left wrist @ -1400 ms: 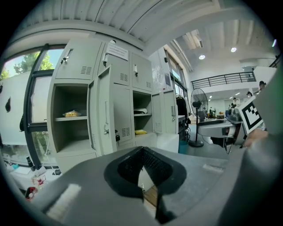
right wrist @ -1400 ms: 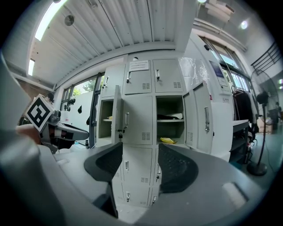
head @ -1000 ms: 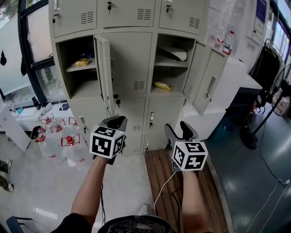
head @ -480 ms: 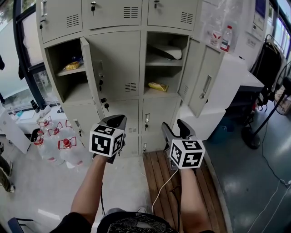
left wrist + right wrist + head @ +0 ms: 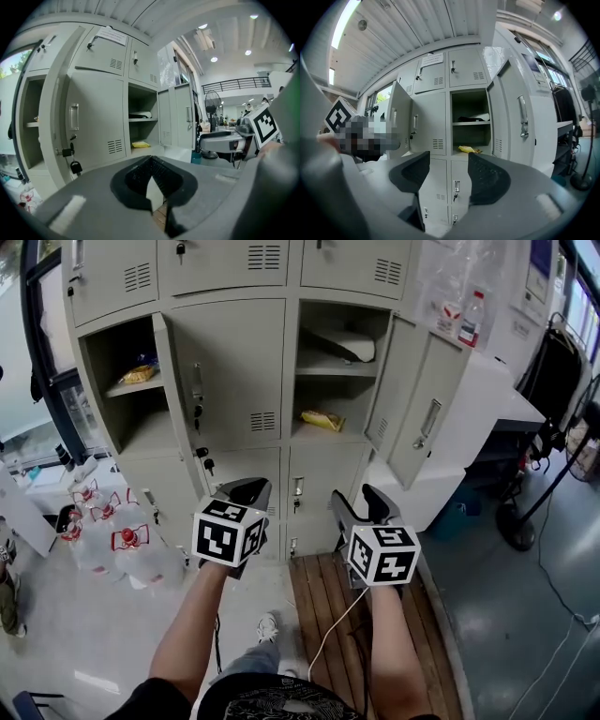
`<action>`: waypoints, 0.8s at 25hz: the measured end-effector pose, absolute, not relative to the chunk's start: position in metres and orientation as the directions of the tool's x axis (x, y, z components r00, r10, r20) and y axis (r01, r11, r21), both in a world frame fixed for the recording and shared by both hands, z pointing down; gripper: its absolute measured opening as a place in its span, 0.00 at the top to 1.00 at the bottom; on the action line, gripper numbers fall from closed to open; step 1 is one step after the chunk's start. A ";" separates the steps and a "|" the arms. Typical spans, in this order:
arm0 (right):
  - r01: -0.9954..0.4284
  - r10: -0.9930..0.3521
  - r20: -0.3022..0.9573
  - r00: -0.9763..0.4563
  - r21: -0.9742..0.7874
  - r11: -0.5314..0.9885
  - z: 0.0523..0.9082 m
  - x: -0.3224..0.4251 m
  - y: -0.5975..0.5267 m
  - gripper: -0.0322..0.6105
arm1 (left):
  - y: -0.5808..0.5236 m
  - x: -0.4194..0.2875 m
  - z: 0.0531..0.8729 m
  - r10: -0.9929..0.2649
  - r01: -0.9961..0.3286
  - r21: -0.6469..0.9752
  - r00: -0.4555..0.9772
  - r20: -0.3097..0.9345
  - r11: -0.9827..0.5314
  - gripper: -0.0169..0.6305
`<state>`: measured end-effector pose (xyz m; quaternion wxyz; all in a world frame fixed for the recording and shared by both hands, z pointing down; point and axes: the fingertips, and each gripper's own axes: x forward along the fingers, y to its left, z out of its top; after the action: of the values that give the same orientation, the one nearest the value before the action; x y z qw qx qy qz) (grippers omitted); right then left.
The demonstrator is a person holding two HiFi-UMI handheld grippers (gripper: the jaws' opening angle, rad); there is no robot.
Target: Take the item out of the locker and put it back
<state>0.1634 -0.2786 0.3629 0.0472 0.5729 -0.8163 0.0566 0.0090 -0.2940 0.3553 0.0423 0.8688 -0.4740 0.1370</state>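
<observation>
Both grippers are held out side by side in front of a bank of grey lockers (image 5: 246,352), well apart from it. The left gripper (image 5: 246,487) has its jaws drawn together at the tips with nothing between them, which its own view confirms. The right gripper (image 5: 362,504) has its jaws apart and empty; through the gap its view shows only the lower locker doors. A yellow packet (image 5: 323,419) lies on the lower shelf of the open compartment on the right, whose door (image 5: 418,416) swings out to the right. On the shelf above it rests a white and dark bundle (image 5: 343,345). The open compartment on the left holds another yellowish packet (image 5: 139,374) on its upper shelf. Keys (image 5: 199,414) hang from the closed door between the two. Large water bottles (image 5: 127,542) with red labels stand on the floor at the left, and a wooden pallet (image 5: 330,601) lies below the right gripper, crossed by a white cable (image 5: 325,638).
</observation>
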 end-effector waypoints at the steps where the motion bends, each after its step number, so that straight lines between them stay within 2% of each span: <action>1: -0.940 -0.929 0.144 -0.341 -0.038 0.339 0.364 0.163 -0.285 0.53 | -0.300 0.010 0.355 -0.812 -0.835 -0.055 0.514 0.276 -0.547 0.97; 12: -0.940 -0.923 0.177 -0.341 -0.035 0.340 0.378 0.167 -0.373 0.56 | -0.387 0.031 0.359 -0.803 -0.822 -0.058 0.535 0.264 -0.566 0.97; 20: -0.938 -0.917 0.224 -0.331 0.030 0.346 0.388 0.173 -0.452 0.57 | -0.458 0.031 0.360 -0.803 -0.826 -0.042 0.532 0.269 -0.562 0.97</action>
<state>0.1733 -0.4523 0.3884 0.1013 0.5696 -0.8140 0.0522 0.0313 -0.4584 0.3605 0.0450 0.8741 -0.4660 0.1297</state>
